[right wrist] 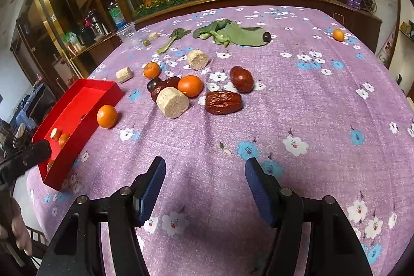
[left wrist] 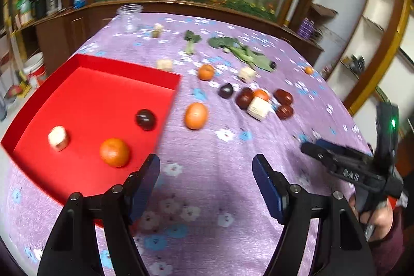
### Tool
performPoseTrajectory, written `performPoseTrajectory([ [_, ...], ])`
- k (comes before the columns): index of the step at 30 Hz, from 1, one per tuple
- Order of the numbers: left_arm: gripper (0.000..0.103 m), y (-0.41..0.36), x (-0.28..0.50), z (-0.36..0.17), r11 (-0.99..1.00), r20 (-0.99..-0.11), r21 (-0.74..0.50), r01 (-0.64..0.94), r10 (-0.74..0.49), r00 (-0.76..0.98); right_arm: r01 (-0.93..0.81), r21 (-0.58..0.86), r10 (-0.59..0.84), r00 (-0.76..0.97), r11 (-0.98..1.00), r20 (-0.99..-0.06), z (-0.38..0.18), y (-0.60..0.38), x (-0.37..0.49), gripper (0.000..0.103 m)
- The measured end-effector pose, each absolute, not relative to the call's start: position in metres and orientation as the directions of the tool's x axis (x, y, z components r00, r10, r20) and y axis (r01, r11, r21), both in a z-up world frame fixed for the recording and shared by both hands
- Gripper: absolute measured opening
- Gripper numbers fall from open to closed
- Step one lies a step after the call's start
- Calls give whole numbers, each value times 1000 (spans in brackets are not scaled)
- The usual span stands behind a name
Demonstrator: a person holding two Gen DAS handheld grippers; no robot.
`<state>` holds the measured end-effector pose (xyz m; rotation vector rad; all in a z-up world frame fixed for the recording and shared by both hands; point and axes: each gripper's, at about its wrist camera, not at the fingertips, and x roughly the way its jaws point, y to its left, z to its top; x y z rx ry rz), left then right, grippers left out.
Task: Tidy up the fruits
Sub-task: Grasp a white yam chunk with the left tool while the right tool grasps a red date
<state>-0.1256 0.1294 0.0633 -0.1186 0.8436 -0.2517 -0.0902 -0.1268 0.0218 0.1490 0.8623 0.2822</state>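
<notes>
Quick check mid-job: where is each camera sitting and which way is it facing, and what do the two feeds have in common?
Left wrist: on the left tongs, facing down over the table; red tray ahead-left; right tongs and a hand at right.
Right wrist: on the right tongs, facing down over the purple cloth at the scattered fruit; left tongs at left.
Shared: tray, leafy greens, plastic cup.
</notes>
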Motion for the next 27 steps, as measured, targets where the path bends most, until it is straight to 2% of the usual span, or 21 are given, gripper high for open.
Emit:
performPoseTrajectory([
  [8,73,100,-123,55,952,-733,-156,264,-291,615,-175,236,293,631,956,-718,31,-130,-60,68],
  [27,73,98,-91,44,956,-754,-171,239,-283,593,-140,266,294,616,954,-731,15,-132,-12,68],
])
